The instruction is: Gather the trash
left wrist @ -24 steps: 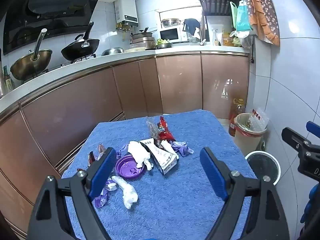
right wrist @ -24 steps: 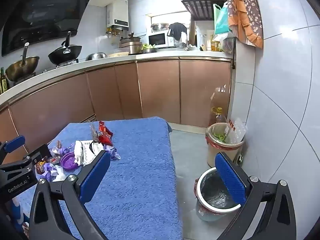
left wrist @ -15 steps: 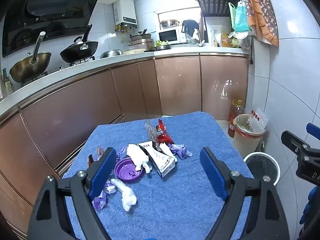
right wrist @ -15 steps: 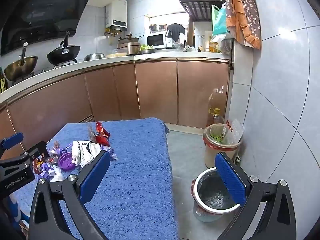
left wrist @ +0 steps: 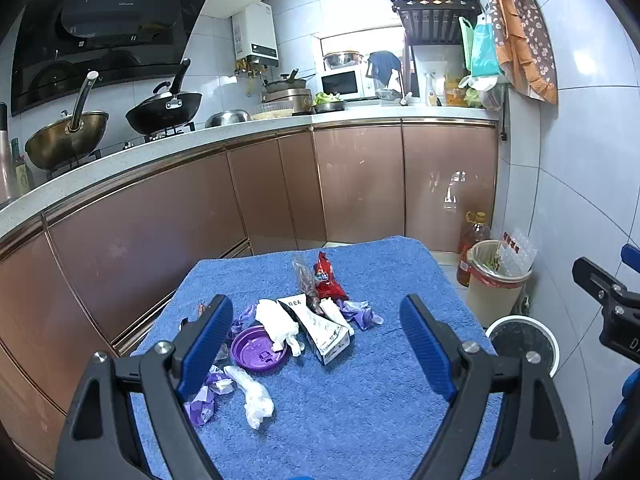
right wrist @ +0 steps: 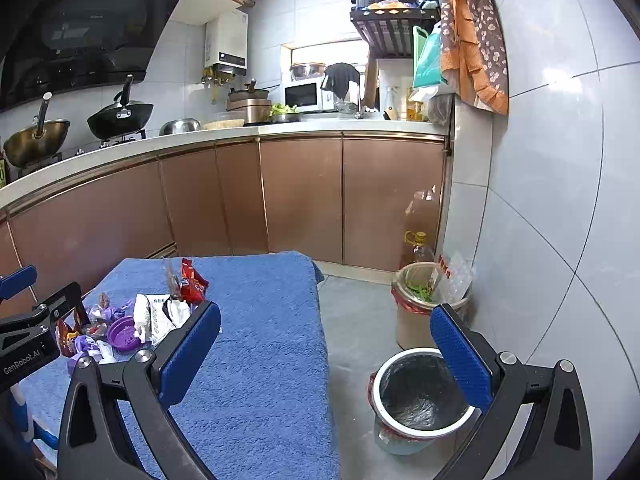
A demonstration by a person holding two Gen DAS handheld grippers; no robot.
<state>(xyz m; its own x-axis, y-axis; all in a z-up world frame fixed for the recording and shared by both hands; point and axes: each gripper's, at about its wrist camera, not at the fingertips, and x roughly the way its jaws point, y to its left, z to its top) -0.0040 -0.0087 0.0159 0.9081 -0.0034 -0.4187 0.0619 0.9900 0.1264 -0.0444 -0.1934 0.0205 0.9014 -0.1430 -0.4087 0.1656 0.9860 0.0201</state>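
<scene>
Trash lies in a heap on a blue towel-covered table (left wrist: 360, 412): a purple lid (left wrist: 258, 354), a white carton (left wrist: 322, 326), a red snack wrapper (left wrist: 326, 278), crumpled white tissue (left wrist: 276, 322), a white wad (left wrist: 254, 398) and purple wrappers (left wrist: 360, 314). My left gripper (left wrist: 316, 346) is open and empty, above the table's near part, short of the heap. My right gripper (right wrist: 324, 356) is open and empty, over the table's right edge, with a black-lined bin (right wrist: 418, 396) below to the right. The heap shows at left in the right wrist view (right wrist: 152, 316).
A second bin (right wrist: 424, 308) with green scraps and an oil bottle (right wrist: 418, 248) stand by the tiled wall. Brown cabinets and a worktop with woks (left wrist: 164, 108) run behind the table. The black-lined bin also shows in the left wrist view (left wrist: 522, 342).
Both grippers have drawn back and up a little, so the table and heap look slightly farther. Both stay open and empty.
</scene>
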